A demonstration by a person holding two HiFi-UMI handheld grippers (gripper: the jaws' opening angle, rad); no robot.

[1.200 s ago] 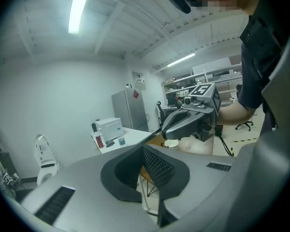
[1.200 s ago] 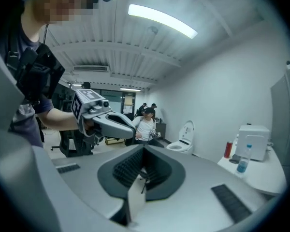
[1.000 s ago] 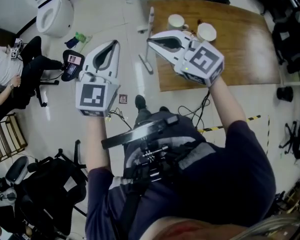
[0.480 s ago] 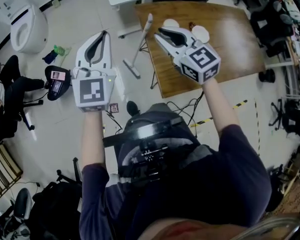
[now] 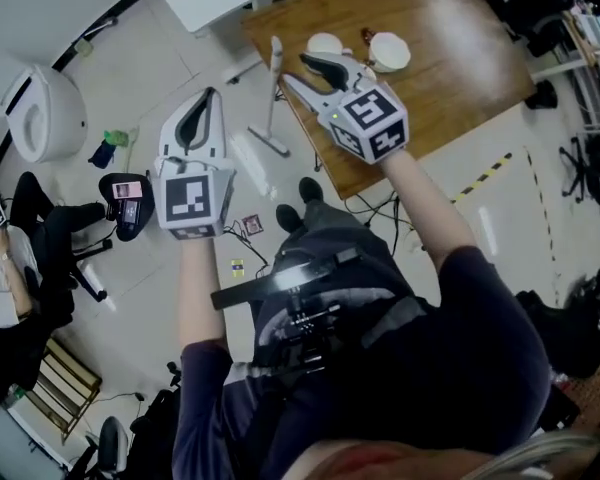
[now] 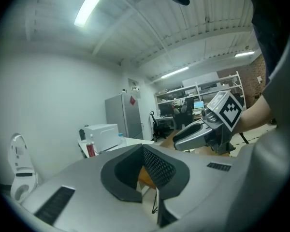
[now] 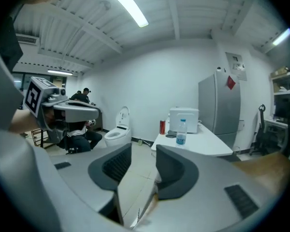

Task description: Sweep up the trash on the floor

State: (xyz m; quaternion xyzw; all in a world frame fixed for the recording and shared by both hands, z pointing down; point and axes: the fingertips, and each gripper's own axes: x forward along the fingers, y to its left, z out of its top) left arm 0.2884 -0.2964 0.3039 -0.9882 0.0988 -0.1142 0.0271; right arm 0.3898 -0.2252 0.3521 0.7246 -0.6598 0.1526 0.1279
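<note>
Left gripper: the white left gripper (image 5: 208, 103) points to 12 o'clock in the head view. Its own view alone shows the dark pads pressed together with nothing between them.
Right gripper: the white right gripper (image 5: 296, 70) points to 10 o'clock. Its own view shows jaws that have just been opening and now stand wide apart, with only floor in the gap.
Trash: only the head view shows it, a small dark square scrap (image 5: 250, 225) and a small yellow scrap (image 5: 237, 266), flat on the pale tiled floor (image 5: 160, 68) at 8 o'clock of the black shoe (image 5: 308, 190), apart from both grippers.
Broom: the white long-handled broom (image 5: 273, 93) stands at 12 o'clock of the scraps, between the grippers, beside the brown wooden table (image 5: 460, 58).
Right gripper view: a clear water bottle (image 7: 181, 132) and a red can (image 7: 162, 127) stand upright on a white table (image 7: 203, 146) at 12 o'clock of the jaws.
</note>
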